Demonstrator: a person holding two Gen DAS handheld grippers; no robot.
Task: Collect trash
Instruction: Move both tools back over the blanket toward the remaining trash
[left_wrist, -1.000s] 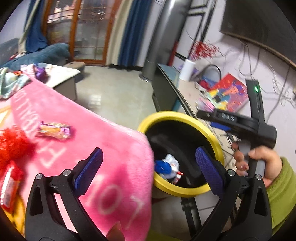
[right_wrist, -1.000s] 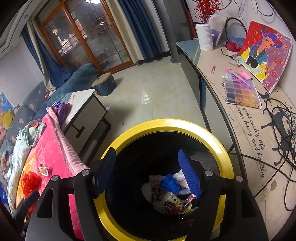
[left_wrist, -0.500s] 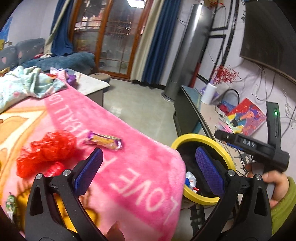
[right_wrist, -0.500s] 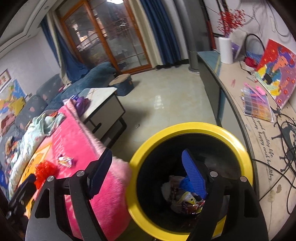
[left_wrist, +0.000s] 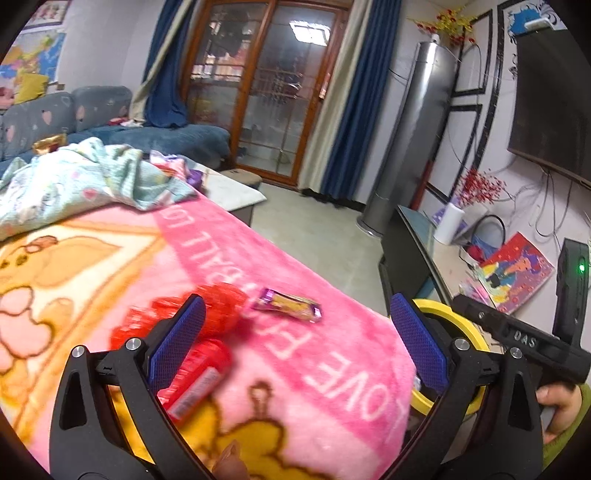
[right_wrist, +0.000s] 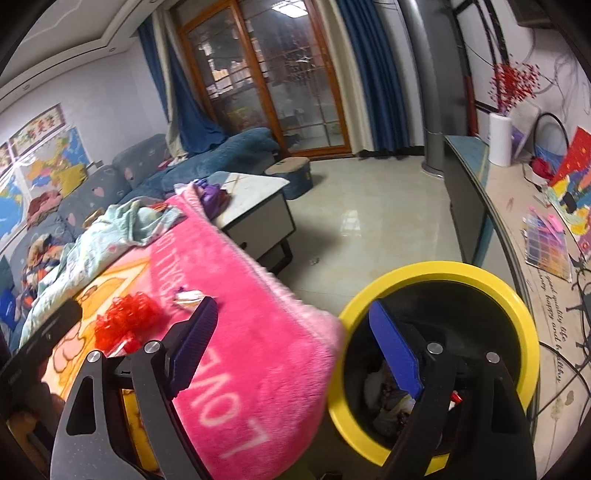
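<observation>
Trash lies on the pink blanket (left_wrist: 280, 373): a purple wrapper (left_wrist: 289, 305) near its edge, a crumpled red wrapper (left_wrist: 218, 306) just beside it, and a red packet (left_wrist: 197, 376) closer in, partly behind the left gripper's near finger. The left gripper (left_wrist: 295, 339) hangs over the blanket with its jaws spread wide and nothing between them. The right gripper (right_wrist: 291, 350) is likewise wide and empty, one finger over the blanket, the other over the bin (right_wrist: 517, 314). The yellow-rimmed bin stands against the blanket's hanging edge and holds crumpled trash at the bottom. A teal cloth (left_wrist: 85, 173) is bunched at the blanket's far end.
</observation>
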